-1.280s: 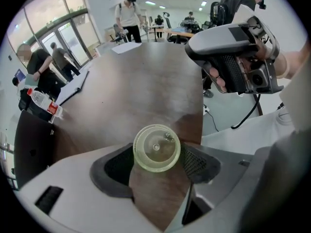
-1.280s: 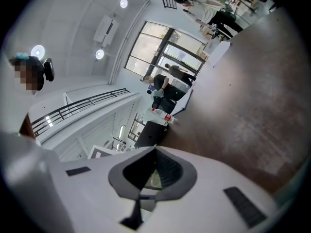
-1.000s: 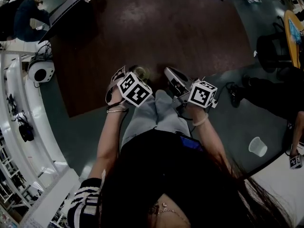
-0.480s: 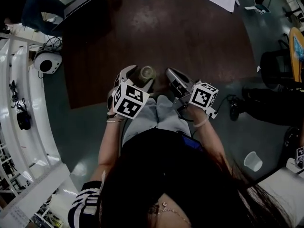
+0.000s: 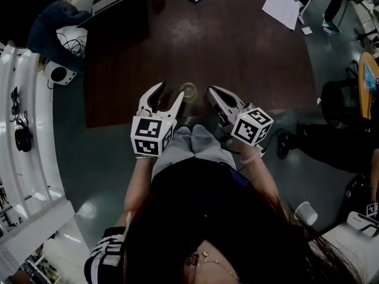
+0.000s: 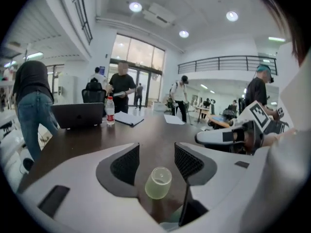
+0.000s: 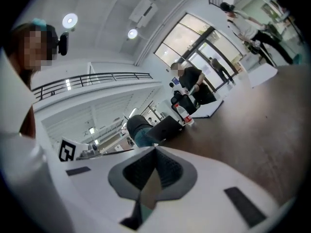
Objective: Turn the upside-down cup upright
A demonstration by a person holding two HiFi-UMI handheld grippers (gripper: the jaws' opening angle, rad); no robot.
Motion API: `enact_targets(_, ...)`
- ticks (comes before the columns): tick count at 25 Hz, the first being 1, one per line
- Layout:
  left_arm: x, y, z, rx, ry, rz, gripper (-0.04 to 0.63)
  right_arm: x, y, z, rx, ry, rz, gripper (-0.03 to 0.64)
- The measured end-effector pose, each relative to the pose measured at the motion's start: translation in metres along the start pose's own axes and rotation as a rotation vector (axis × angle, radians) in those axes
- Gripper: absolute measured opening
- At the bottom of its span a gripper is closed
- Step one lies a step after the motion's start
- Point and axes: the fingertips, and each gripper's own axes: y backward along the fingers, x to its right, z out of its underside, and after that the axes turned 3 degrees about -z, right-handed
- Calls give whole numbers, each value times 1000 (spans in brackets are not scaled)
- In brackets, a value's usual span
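On the dark table [image 5: 237, 46], a cup [image 5: 188, 91]; laptop [image 6: 77, 115] beyond.

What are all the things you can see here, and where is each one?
cup: one, pale green, standing on the table just ahead of the left gripper
table: one, dark brown, in front of the person
laptop: one, dark, far left of the table
bottle: one, clear with a red label, next to the laptop
paper stack: one, white, right of the bottle
loose sheet: one, white, far right of the table
standing people: several, mostly dark clothes, beyond the table
left gripper: one, white, over the near table edge, jaws closing with nothing between them
right gripper: one, white, right of the cup, jaws shut and empty
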Motion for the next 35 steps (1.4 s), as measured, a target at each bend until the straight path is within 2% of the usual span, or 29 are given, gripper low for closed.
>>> enact_targets(2,-4,7,-7,54,72,-15,215,-4,1,-2,-23,80,27,15)
enact_targets(4,-6,12,-11,88,110,-31,169,-6,2,-4,-39,150,53,15)
enact_targets(7,-8,18,-12,110,133,-45,127,-10,2,-5,-54,227,82,15)
enact_targets(11,-16,30,-14,128,139,-90,3,-17,-1,-4,-76,310,114,15)
enact_targets(19,-20,37,-4,114,218,-97,3,-14,-3,0,-115,436,205,15)
enact_targets(35,-13,27,5,63,228,-40,3,-15,-7,3,-144,469,232,15)
